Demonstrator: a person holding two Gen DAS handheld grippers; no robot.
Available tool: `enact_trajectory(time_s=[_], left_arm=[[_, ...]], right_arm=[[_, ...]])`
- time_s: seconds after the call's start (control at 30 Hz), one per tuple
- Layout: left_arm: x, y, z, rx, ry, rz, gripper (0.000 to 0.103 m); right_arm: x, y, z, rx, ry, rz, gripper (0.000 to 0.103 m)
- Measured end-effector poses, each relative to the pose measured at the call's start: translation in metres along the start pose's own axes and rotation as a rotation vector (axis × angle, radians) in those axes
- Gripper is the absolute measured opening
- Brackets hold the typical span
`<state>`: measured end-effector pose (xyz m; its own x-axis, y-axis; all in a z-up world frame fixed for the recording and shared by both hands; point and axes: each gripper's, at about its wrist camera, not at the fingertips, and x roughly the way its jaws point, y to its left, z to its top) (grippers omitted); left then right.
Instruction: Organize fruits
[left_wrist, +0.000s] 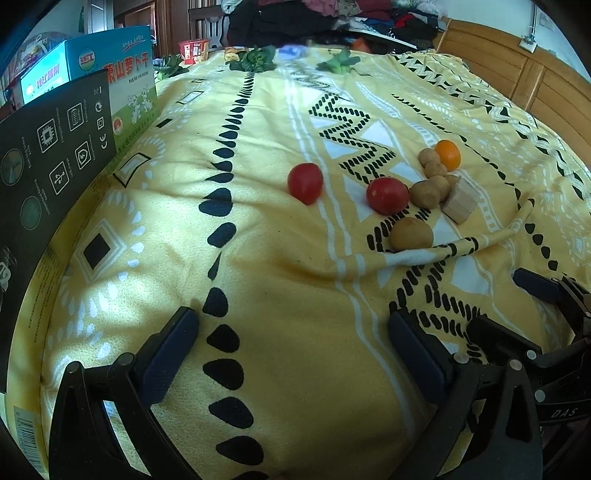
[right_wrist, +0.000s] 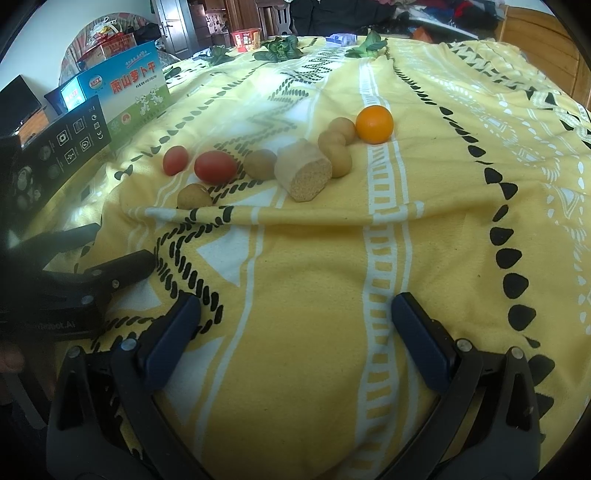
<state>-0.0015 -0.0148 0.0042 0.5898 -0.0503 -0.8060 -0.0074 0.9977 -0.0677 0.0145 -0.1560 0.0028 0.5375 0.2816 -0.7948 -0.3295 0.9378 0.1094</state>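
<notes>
Two red tomatoes (left_wrist: 305, 183) (left_wrist: 388, 195), several small potatoes (left_wrist: 430, 192), an orange (left_wrist: 447, 154) and a wooden block (left_wrist: 461, 199) lie grouped on the yellow patterned blanket (left_wrist: 288, 280). In the right wrist view the same group shows: tomatoes (right_wrist: 216, 167), potatoes (right_wrist: 260, 164), block (right_wrist: 303, 173), orange (right_wrist: 374, 123). My left gripper (left_wrist: 291, 332) is open and empty, well short of the fruit. My right gripper (right_wrist: 295, 317) is open and empty too, behind a fold in the blanket. The right gripper's fingers (left_wrist: 535, 286) show at the left view's lower right.
A black carton (left_wrist: 48, 158) and a blue-green box (left_wrist: 125, 81) stand along the left edge. Leafy greens (left_wrist: 255, 59) and a red cup (left_wrist: 194, 50) lie at the far end. A wooden headboard (left_wrist: 517, 62) runs on the right. A blanket fold (right_wrist: 295, 216) crosses before the fruit.
</notes>
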Motion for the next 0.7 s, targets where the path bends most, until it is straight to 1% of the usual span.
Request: enact_trajectory(time_s=[0.13,0.2,0.3,0.37,0.43,0.47,0.5,0.53,0.57,0.63,0.7], left_arm=[[-0.001,0.003,0.0,-0.005,-0.002,-0.016,0.103],[-0.004,0.007,0.001,-0.015,-0.001,-0.048,0.103],[-0.009,0.013,0.005,-0.009,0.025,-0.105,0.102],[-0.014,0.02,0.01,-0.049,0.026,-0.143,0.1],[-0.022,0.022,0.017,-0.074,0.004,-0.167,0.097],[-0.025,0.019,0.022,-0.055,-0.01,-0.172,0.092],[-0.026,0.014,0.027,-0.03,-0.016,-0.183,0.085],[-0.027,0.008,0.033,-0.002,-0.014,-0.206,0.082],[-0.026,0.002,0.04,0.022,-0.011,-0.234,0.075],[-0.023,-0.009,0.05,0.057,-0.006,-0.271,0.07],[-0.015,-0.018,0.056,0.062,0.017,-0.302,0.064]], right_arm=[[0.0,-0.001,0.0,0.0,0.0,-0.001,0.103],[0.0,0.0,0.0,0.0,-0.001,0.0,0.103],[0.0,-0.001,0.0,0.002,-0.004,0.004,0.103],[-0.001,-0.001,0.0,0.004,-0.008,0.007,0.103],[-0.001,-0.001,0.0,0.004,-0.009,0.009,0.103],[-0.001,-0.002,0.0,0.004,-0.008,0.009,0.103],[-0.001,-0.002,0.0,0.005,-0.009,0.01,0.103],[-0.002,-0.002,0.0,0.006,-0.009,0.012,0.103],[-0.002,-0.002,0.0,0.006,-0.009,0.014,0.103],[-0.002,-0.002,-0.001,0.008,-0.011,0.016,0.103],[-0.003,-0.004,-0.001,0.01,-0.013,0.021,0.103]])
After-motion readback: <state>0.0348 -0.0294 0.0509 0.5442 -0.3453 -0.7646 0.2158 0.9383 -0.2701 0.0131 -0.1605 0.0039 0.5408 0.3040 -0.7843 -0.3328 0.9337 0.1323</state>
